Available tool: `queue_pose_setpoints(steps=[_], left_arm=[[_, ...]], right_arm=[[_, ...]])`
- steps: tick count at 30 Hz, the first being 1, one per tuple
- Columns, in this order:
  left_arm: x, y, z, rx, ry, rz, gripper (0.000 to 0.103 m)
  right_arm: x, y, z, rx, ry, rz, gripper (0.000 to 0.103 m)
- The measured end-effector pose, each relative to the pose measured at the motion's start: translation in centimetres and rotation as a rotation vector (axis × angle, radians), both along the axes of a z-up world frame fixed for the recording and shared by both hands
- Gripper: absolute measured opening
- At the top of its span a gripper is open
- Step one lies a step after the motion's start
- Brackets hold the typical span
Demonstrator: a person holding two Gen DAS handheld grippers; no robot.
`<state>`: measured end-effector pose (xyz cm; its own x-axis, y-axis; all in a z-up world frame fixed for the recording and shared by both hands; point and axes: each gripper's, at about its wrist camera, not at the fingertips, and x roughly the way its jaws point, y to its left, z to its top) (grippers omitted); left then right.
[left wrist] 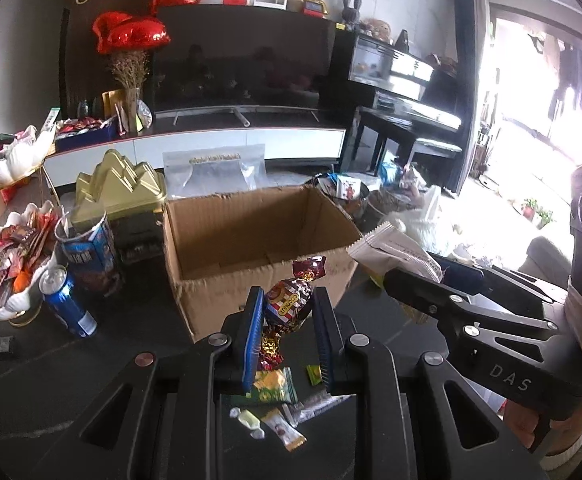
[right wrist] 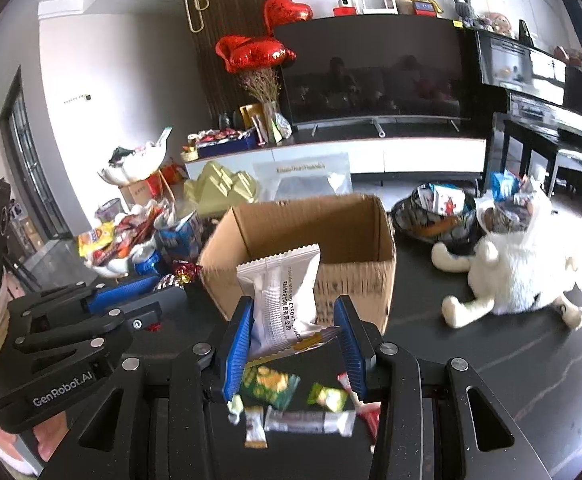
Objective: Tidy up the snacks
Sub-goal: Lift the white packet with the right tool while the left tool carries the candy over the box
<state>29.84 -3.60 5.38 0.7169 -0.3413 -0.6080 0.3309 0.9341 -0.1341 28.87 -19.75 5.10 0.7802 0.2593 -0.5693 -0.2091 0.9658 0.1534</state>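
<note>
Gripping a coconut candy, the left tool hovers before the open cardboard box at frame centre; the right tool loosely holds a white snack packet, which could slip onto the dark surface short of the box.

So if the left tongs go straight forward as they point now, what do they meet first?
Most likely the near wall of the open cardboard box, directly ahead of the left tongs holding the coconut candy. Depth is uncertain in the fisheye view.
</note>
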Motion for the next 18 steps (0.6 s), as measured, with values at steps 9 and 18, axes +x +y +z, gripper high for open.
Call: queue_pose_setpoints(steps=[9,18], left_arm=[[3.3,0.9,1.4,0.009,0.002,0.042,0.025],[8.0,1.5,0.5,0.011,0.041,0.064,0.025]], right_arm=[[4.4,0.6,1.2,-0.033,-0.005,0.003,0.042],[8.7,1.2,0.6,-0.045,0.033,0.010,0.042]])
